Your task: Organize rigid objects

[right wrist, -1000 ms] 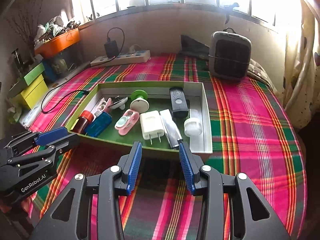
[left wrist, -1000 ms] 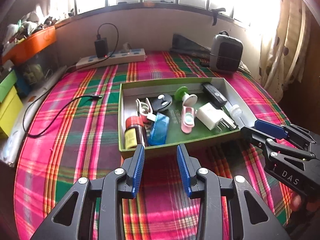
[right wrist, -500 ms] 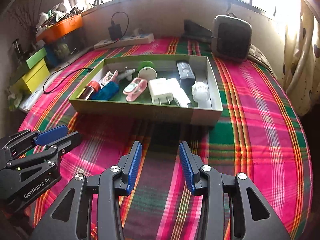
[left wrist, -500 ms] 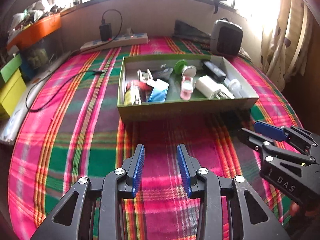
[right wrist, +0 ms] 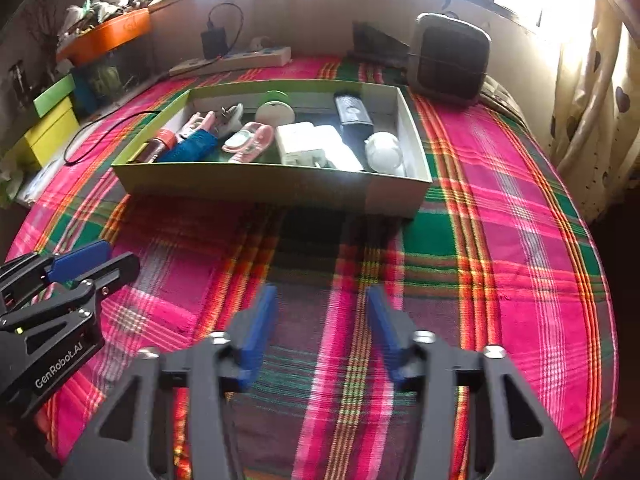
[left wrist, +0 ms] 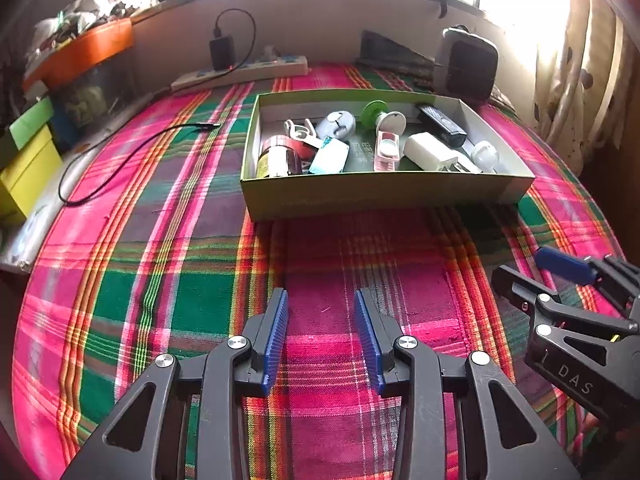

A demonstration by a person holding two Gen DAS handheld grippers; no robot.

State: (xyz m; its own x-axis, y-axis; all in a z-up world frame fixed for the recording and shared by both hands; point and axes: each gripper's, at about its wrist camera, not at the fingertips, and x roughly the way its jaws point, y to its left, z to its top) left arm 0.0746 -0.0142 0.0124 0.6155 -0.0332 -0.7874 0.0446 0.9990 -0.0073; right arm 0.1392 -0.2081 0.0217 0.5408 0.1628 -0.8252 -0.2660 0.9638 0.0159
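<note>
While both hover over the plaid cloth [left wrist: 320, 264], the left gripper [left wrist: 321, 300] and right gripper [right wrist: 322, 296] are seen spreading, nothing between their jaws. The green box [left wrist: 384, 194] of small items is set well ahead.

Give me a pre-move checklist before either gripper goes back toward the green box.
1. Left gripper empty, jaws opening, only cloth between them: ok.
2. Right gripper empty, jaws opening: ok.
3. Green box flat on the plaid cloth: ok.
4. White charger and pink clip inside the box: ok.
5. Bare cloth between both grippers and the box: ok.
6. Which item goes next: cannot tell.
</note>
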